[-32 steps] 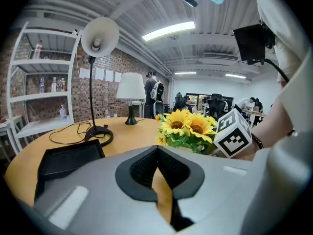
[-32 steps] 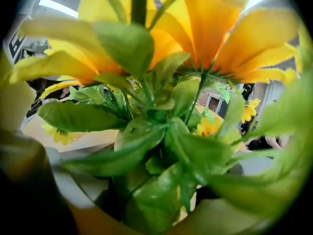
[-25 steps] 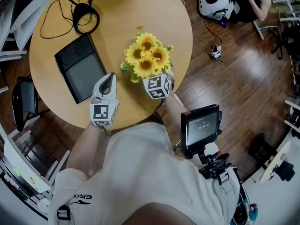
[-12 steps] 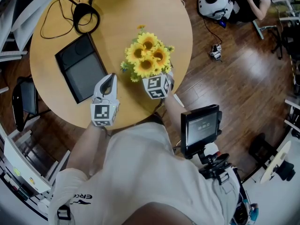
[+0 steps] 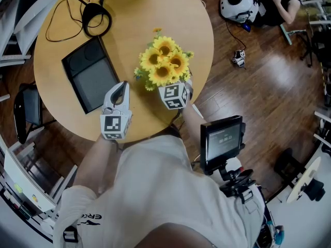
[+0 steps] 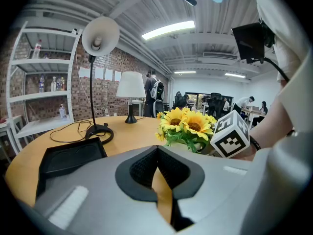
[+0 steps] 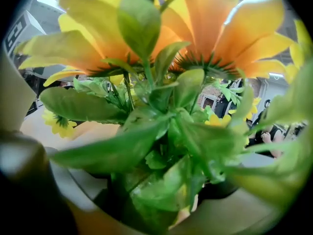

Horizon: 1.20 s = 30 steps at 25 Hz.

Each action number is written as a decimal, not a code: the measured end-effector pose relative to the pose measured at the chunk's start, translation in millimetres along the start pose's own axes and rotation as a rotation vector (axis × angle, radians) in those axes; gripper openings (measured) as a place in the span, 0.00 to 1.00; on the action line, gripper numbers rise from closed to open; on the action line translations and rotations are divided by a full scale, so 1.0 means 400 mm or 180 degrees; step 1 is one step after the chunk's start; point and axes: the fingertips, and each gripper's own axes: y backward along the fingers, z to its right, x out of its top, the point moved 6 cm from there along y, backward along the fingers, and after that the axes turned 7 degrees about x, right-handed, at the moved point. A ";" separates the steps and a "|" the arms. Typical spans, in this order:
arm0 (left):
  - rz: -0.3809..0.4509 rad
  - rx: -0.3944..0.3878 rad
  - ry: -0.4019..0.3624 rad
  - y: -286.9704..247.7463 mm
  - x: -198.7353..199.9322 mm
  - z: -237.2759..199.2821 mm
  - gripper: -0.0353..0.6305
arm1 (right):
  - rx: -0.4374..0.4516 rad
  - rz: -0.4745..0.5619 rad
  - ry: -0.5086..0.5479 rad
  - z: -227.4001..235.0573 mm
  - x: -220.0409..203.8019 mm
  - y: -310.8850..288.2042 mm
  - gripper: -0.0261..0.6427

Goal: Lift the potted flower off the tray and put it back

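Observation:
The potted flower (image 5: 163, 62), a bunch of yellow sunflowers with green leaves, is at the right of the round wooden table (image 5: 129, 30), off the black tray (image 5: 90, 74). My right gripper (image 5: 175, 82) reaches in under the blooms. In the right gripper view the potted flower's leaves and stems (image 7: 161, 131) fill the space between the two grey jaws, and the pot itself is hidden. My left gripper (image 5: 121, 85) hovers near the front edge, between tray and flowers, shut and empty. The left gripper view shows the left gripper (image 6: 157, 151), the tray (image 6: 68, 158) and the flowers (image 6: 188, 126).
A black desk lamp base with its cable (image 5: 95, 17) lies at the table's back left; a white-shaded lamp (image 6: 131, 84) stands at the far side. A chair (image 5: 26, 112) is by the left edge. A small monitor on a stand (image 5: 222, 138) is at my right.

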 end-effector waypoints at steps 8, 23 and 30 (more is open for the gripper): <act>0.0003 0.0008 -0.0006 0.003 0.007 -0.001 0.06 | 0.0004 0.0031 -0.0030 0.006 0.011 -0.007 0.85; -0.0026 0.0062 0.0029 0.003 -0.004 -0.010 0.06 | 0.0120 0.0181 -0.0020 0.013 0.013 -0.005 0.84; -0.0015 0.0099 0.0022 0.011 0.002 -0.017 0.06 | 0.0199 0.0315 0.0021 0.000 0.040 -0.003 0.84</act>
